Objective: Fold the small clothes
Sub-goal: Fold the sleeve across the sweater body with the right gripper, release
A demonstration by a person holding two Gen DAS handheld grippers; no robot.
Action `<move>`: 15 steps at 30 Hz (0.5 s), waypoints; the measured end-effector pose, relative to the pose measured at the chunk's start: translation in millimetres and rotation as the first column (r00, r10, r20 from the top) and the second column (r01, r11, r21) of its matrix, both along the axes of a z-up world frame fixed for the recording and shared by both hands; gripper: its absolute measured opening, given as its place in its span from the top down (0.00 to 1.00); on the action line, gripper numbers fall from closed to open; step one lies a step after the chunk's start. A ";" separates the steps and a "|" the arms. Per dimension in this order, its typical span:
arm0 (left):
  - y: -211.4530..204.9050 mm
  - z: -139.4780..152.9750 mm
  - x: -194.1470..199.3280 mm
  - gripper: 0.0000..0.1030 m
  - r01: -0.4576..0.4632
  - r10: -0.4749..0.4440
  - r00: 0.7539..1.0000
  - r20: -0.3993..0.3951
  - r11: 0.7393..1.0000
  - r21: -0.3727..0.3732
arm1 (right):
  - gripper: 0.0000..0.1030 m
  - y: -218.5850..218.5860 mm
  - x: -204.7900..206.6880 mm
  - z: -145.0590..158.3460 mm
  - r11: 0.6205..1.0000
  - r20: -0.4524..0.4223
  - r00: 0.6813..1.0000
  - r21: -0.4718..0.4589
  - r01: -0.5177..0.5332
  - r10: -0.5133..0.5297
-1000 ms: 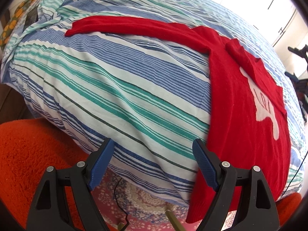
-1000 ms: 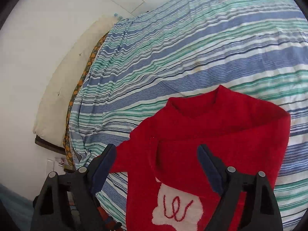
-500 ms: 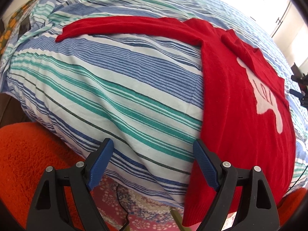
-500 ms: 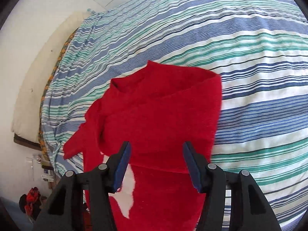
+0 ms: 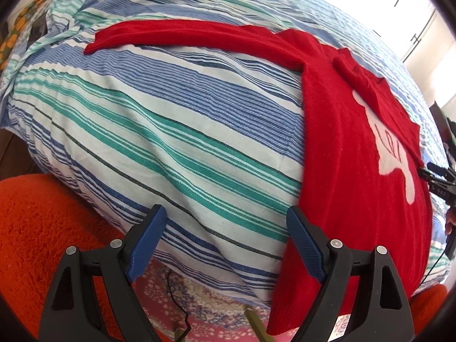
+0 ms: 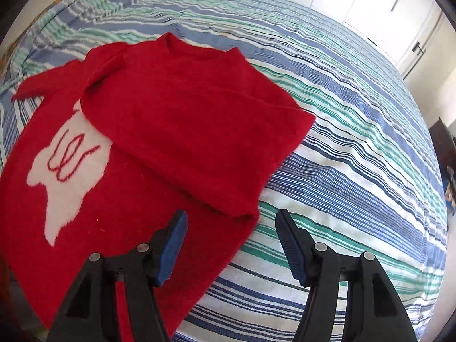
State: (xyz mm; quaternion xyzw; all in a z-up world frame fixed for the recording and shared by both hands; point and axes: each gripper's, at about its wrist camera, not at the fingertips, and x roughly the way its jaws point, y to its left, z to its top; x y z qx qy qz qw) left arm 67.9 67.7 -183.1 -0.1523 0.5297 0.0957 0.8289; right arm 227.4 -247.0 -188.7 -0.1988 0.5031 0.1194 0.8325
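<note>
A small red sweater (image 5: 350,154) with a white patch (image 6: 67,176) lies on the striped bed. In the left wrist view one sleeve (image 5: 182,35) stretches out to the far left, and the hem hangs over the bed's near edge. In the right wrist view the other side (image 6: 193,125) is folded over the body. My left gripper (image 5: 226,222) is open and empty just off the bed's edge, left of the hem. My right gripper (image 6: 230,225) is open and empty above the folded part's near corner. It also shows at the right edge of the left wrist view (image 5: 439,176).
The bed has a blue, green and white striped cover (image 5: 171,131). An orange fluffy rug (image 5: 37,222) and a patterned pink rug (image 5: 205,296) with a thin cable lie on the floor below it. White wardrobe doors (image 6: 367,2) stand beyond the bed.
My right gripper has opened wider and swung back and to the right off the folded side of the sweater, which now lies flat. My left gripper has barely moved.
</note>
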 end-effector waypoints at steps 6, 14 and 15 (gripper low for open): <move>-1.5 2.8 -4.0 0.16 0.008 -0.008 1.000 0.010 1.000 0.027 | 0.58 -41.2 15.2 -21.2 0.976 0.072 0.974 -0.024 0.217 -0.215; 6.3 0.3 -2.5 0.16 -0.019 0.019 1.000 0.001 1.000 -0.020 | 0.45 -56.7 -1.0 12.7 0.975 0.073 0.972 0.008 0.222 -0.222; 4.5 0.6 -1.6 0.15 -0.013 0.013 1.000 0.002 1.000 -0.017 | 0.45 -53.1 0.2 23.1 0.975 0.087 0.971 0.050 0.218 -0.222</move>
